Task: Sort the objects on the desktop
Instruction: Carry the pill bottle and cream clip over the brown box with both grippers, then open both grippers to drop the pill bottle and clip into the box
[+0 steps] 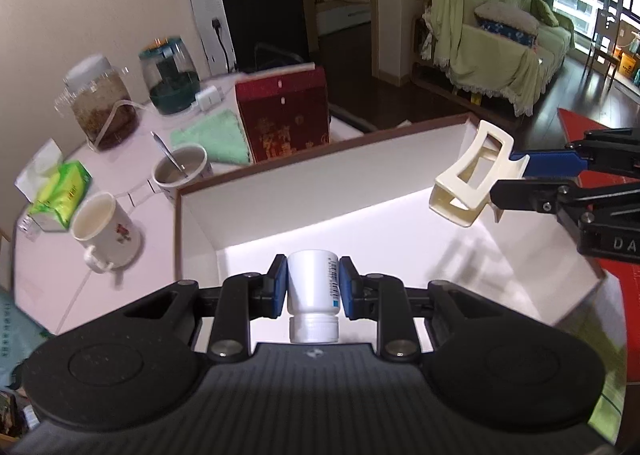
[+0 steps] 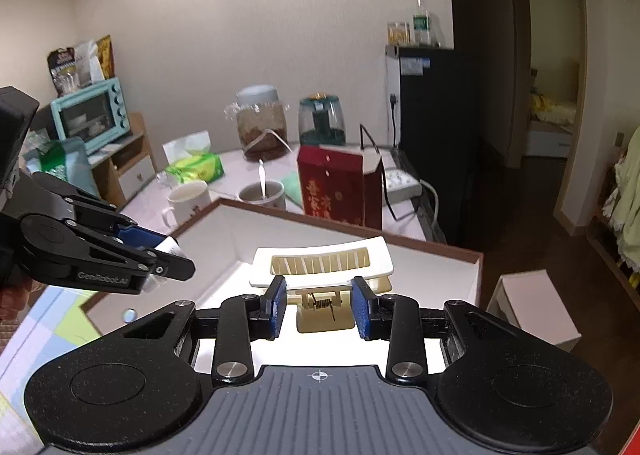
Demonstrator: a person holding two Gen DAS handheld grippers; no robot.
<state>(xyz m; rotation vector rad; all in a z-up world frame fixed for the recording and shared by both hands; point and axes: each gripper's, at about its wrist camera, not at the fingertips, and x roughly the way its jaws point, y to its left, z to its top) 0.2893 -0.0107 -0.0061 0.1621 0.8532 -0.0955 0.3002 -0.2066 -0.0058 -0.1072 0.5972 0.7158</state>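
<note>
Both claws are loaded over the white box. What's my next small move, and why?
Probably lower the left claw and release the white bottle onto the box floor. It already hangs inside the walls, and the right claw with the hair clip is clear to the side.

- The left wrist view looks forward along the left claw (image 1: 313, 287), down and close over the white box (image 1: 360, 191), facing the sofa (image 1: 500, 47) and windows; the right claw (image 1: 516, 183) enters from the right edge.
- The right wrist view looks along the right claw (image 2: 319, 305), close above the same white box (image 2: 440, 275), facing the wall and toaster oven (image 2: 90, 115); the left claw (image 2: 160, 255) enters from the left.
- Both share the box, red carton (image 1: 284, 115), mugs and jars on the bench (image 1: 152, 255).
</note>
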